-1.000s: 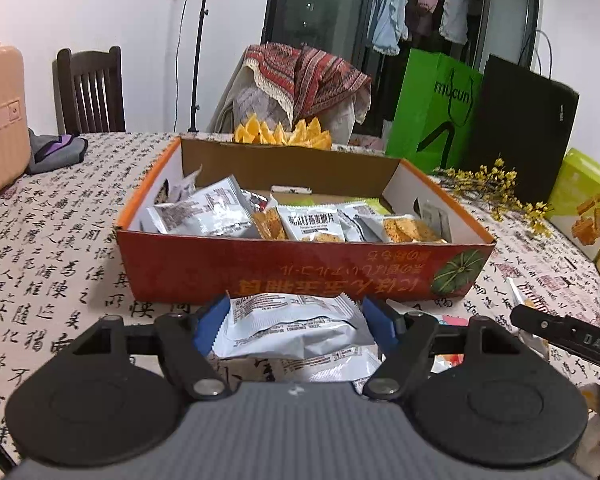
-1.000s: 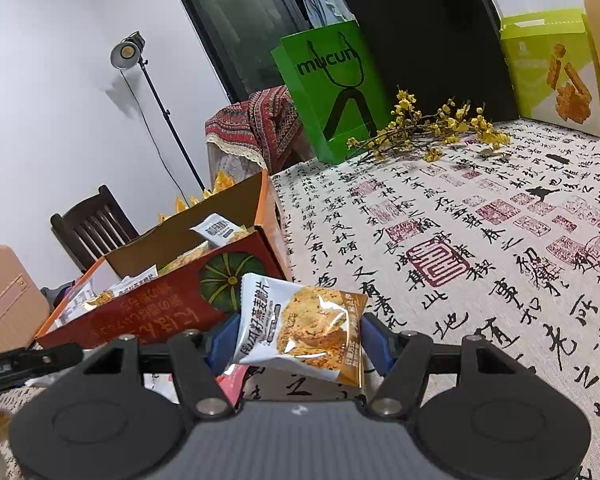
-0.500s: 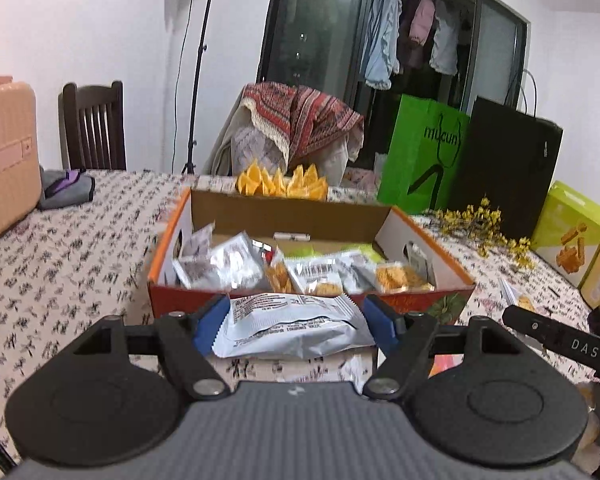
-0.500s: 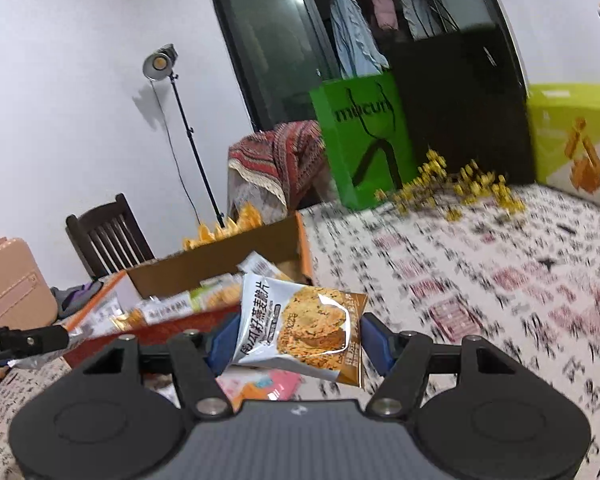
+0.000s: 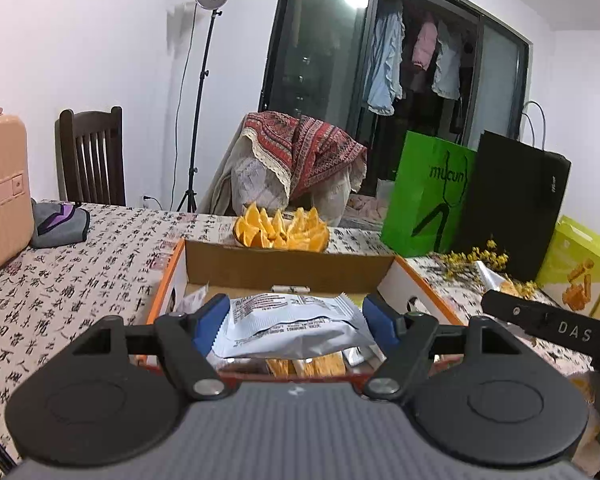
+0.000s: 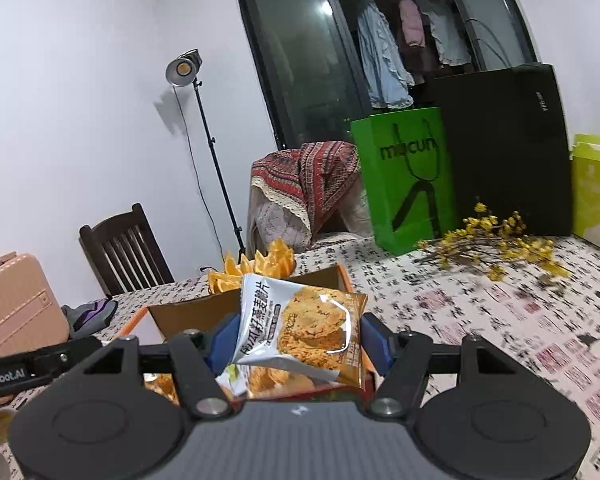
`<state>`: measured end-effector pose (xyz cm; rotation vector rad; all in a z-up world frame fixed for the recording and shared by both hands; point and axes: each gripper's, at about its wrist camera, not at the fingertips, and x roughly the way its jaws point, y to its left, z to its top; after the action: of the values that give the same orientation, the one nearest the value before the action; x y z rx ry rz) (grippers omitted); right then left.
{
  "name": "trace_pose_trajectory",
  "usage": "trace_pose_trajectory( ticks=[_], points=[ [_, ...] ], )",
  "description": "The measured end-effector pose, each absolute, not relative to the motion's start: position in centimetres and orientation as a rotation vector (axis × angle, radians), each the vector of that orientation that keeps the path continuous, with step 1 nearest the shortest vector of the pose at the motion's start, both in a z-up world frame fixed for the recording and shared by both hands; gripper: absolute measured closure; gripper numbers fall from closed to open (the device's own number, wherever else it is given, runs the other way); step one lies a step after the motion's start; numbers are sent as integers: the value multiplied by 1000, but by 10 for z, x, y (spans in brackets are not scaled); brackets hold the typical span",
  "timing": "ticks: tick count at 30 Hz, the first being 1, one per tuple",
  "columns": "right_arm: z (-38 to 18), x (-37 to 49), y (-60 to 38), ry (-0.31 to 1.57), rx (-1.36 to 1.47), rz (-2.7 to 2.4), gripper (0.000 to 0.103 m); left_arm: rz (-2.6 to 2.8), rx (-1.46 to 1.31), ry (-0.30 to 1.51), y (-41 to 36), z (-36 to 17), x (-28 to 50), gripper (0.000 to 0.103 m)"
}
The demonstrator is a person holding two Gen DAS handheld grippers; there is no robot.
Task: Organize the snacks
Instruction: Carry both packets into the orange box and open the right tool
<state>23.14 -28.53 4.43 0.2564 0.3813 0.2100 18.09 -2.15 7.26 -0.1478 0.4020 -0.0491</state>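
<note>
My left gripper (image 5: 292, 317) pinches a silver packet (image 5: 288, 328); my right gripper (image 6: 298, 336) clamps a cracker packet (image 6: 300, 330); the box (image 5: 288, 270) sits just beyond both.

Left gripper (image 5: 296, 316) and right gripper (image 6: 298, 338): ribbed grey body, two black round discs, black linkage arms with silver screws, blue finger pads (image 5: 208, 318), white lettering on side bars.
</note>
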Motion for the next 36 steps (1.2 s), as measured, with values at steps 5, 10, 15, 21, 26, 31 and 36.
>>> trace_pose_trajectory(
  ticks=[5, 10, 15, 21, 26, 31, 36],
  points=[
    [46, 255, -268, 392, 247, 221, 38, -23, -165, 400, -17, 73, 202, 28],
    [42, 277, -252, 400, 238, 231, 38, 7, -179, 407, -10, 67, 222, 28],
    [38, 295, -236, 399, 221, 244, 38, 40, -184, 414, -6, 59, 241, 28],
    [25, 306, -224, 393, 186, 259, 38, 64, -184, 429, -1, 45, 256, 28],
    [8, 314, -226, 412, 180, 258, 38, 80, -131, 418, -2, 29, 263, 28],
    [4, 314, -232, 416, 190, 259, 38, 78, -115, 423, -3, 22, 265, 28],
    [1, 311, -231, 409, 171, 269, 38, 69, -103, 407, -4, 20, 261, 28]
  ],
)
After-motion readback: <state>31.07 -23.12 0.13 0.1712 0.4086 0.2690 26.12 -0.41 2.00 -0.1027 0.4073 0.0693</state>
